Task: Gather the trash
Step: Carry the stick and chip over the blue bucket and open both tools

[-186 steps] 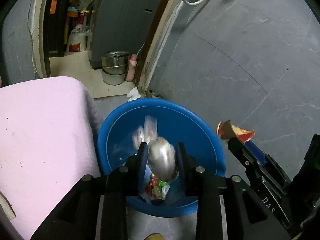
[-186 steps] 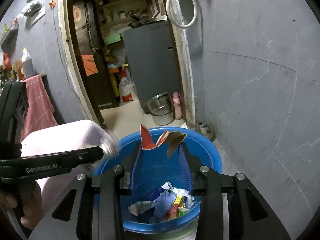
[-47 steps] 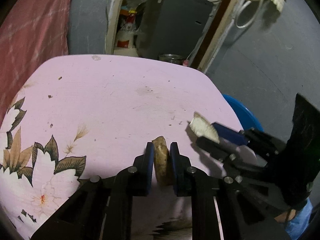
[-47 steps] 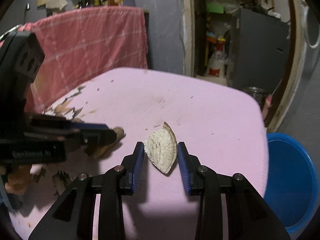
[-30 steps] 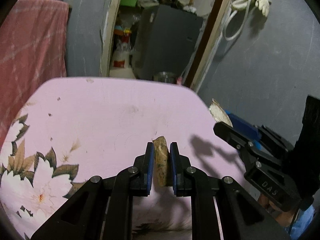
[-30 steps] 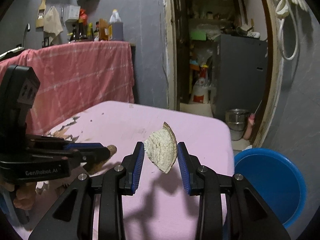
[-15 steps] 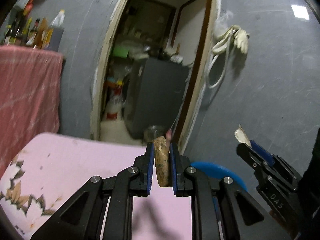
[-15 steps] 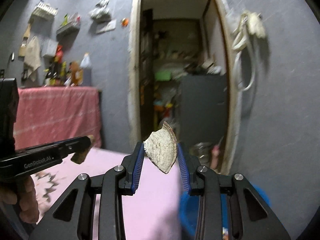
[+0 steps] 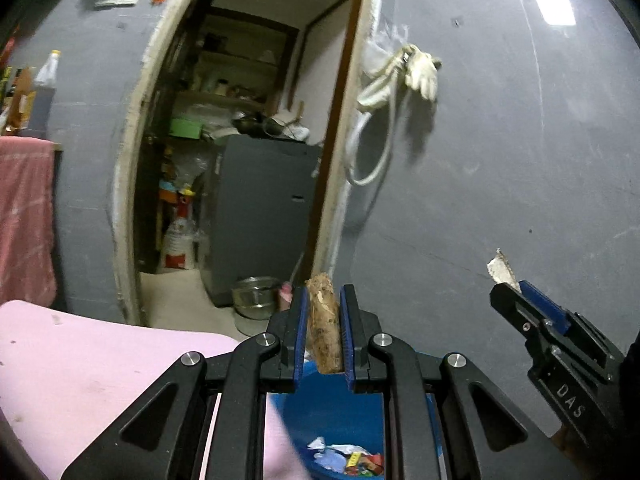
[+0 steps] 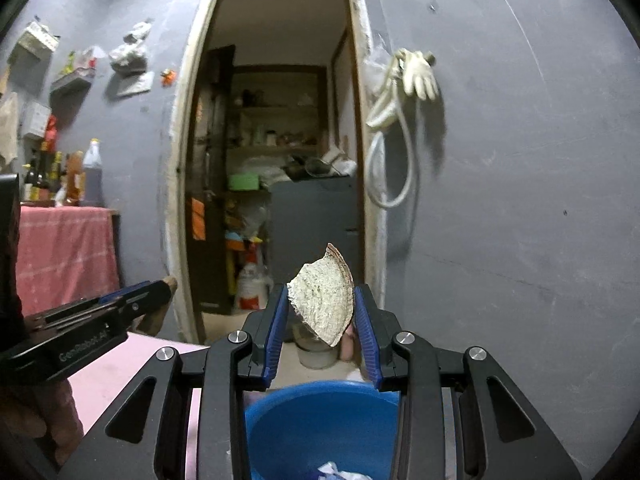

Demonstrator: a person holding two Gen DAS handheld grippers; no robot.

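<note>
My left gripper [image 9: 323, 300] is shut on a brown, stick-shaped scrap [image 9: 323, 322] that stands upright between the blue pads. My right gripper [image 10: 322, 292] is shut on a pale, curved shell-like fragment [image 10: 322, 300]. Both are held up in the air, pointing at the grey wall and doorway. Below them sits the blue tub [image 10: 320, 420], with wrappers and paper [image 9: 346, 454] at its bottom. The right gripper [image 9: 516, 286] shows at the right of the left wrist view, the left gripper [image 10: 160, 288] at the left of the right wrist view.
The pink table top [image 9: 100, 364] lies low at the left, beside the tub. An open doorway [image 10: 280, 160] shows a grey cabinet and steel pots [image 9: 254, 302] on the floor. A hose and gloves [image 10: 404, 92] hang on the wall. A pink cloth [image 10: 64, 252] hangs at left.
Both grippers have lifted off the pink table and swung right toward the blue tub, each keeping its scrap. The table has dropped low in both views and the tub now lies under the fingers.
</note>
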